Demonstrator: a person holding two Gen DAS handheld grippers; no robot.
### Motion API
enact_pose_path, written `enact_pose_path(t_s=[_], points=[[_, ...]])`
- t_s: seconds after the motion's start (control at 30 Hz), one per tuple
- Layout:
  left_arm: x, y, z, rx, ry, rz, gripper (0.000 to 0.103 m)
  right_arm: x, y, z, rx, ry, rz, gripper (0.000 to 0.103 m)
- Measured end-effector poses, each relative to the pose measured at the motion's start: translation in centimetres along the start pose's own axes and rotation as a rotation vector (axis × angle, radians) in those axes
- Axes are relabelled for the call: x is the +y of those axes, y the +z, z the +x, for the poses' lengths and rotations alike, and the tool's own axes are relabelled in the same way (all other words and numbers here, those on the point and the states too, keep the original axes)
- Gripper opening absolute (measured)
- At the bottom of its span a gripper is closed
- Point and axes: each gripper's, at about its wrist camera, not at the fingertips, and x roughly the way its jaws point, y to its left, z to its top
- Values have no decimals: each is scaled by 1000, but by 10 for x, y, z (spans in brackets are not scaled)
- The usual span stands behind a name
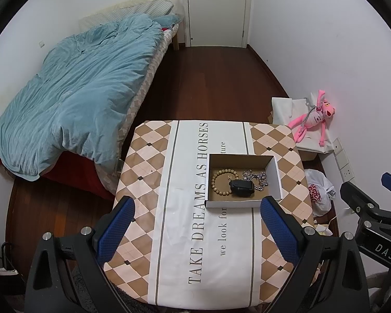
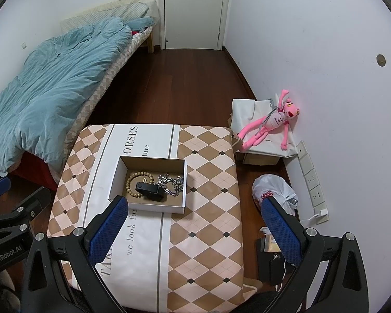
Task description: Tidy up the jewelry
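On the table, w/ its diamond-check cloth and white centre strip of lettering, sits an open cardboard box, lid off, toward the far right part of the top. Inside: a wooden bead bracelet at the left, a silver chain heaped at the right, and a black watch lying btwn them, overlapping both. Same box seen from the right wrist cam, w/ beads, chain and watch in the same order. Left gripper hovers above the near half of the table, jaws spread wide, blue pads holding nothing; its right pad sits close to the box's near-right corner in view. Right gripper is likewise wide open and empty, left pad overlapping the box's near-left corner in view, right pad out past the table edge over the floor. Neither touches the box as far as can be seen. Bed w/ blue duvet off to the left, pink plush toy against the right wall, white plastic bag on the floor beside the table.
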Motion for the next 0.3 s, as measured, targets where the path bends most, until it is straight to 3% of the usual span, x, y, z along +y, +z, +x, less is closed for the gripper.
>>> enact_pose_path(t_s=[0.3], points=[[-1, 1, -2, -6, 0, -3, 98, 1, -3, -1, 2, 6, 2, 103]])
